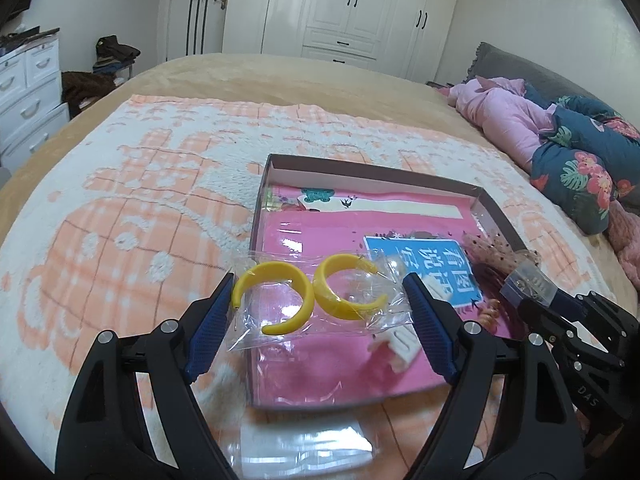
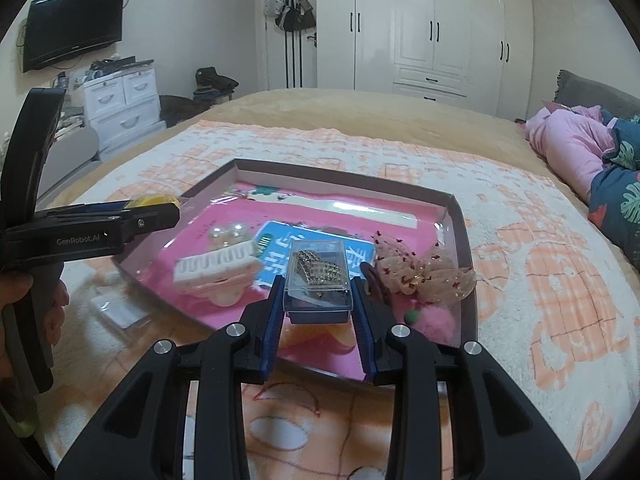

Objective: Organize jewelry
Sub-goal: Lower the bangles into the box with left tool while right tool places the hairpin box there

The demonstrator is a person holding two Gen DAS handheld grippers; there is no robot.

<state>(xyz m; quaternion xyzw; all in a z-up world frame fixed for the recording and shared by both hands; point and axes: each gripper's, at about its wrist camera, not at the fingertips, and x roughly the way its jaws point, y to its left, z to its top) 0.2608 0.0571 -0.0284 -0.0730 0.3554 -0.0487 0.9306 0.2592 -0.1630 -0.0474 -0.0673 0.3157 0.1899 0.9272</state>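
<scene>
The left claw [image 1: 320,304] is gaping wide around a bag [image 1: 316,300] of yellow earrings [image 1: 276,300]. The right claw [image 2: 318,292] is clamping a clear case [image 2: 318,280] over the tray [image 2: 464,240], brooch [image 2: 320,270] inside.

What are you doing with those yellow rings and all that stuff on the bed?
A person is sorting jewelry with a grabber tool in each hand. The left gripper is wide open around a clear bag with two yellow hoop earrings, at the near edge of the shallow box. The right gripper is squeezing a small clear case with a sparkly brooch inside. A white hair clip and a lacy bow already lie in the box.
</scene>
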